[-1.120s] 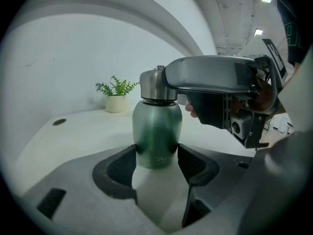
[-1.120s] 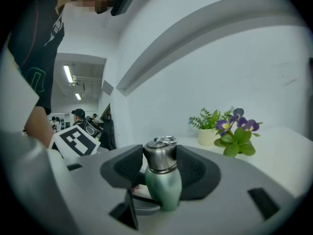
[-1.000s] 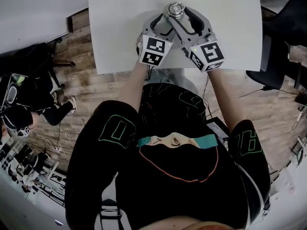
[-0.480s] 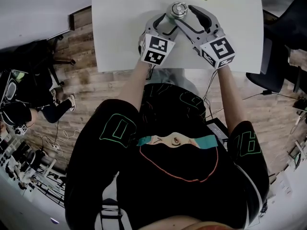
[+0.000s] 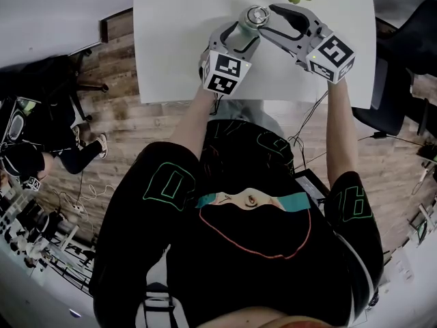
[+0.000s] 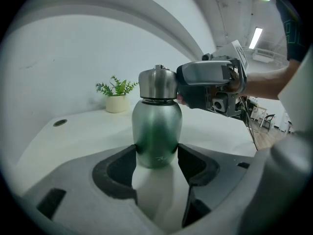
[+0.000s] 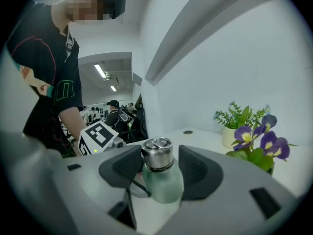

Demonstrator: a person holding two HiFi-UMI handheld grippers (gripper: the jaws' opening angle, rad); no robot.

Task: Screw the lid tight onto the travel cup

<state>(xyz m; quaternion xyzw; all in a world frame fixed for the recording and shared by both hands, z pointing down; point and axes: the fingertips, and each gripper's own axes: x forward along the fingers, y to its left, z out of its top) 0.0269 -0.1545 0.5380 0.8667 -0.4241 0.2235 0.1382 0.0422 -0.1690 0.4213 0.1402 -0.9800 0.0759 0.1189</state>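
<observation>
Left gripper [image 6: 156, 156]: we keep its jaws clamped on the travel cup [image 6: 156, 124], steadying it upright. Right gripper [image 7: 157, 169]: jaws closing around the lid [image 7: 157, 154], not yet pressing, apparently to twist. Cup stands near the far edge of the surface [image 5: 174, 36].

Bright, even indoor light; a ceiling strip light [image 6: 257, 37] glares high right of the left gripper [image 6: 156, 158]. Fisheye edges bend and darken; shadows faint.
</observation>
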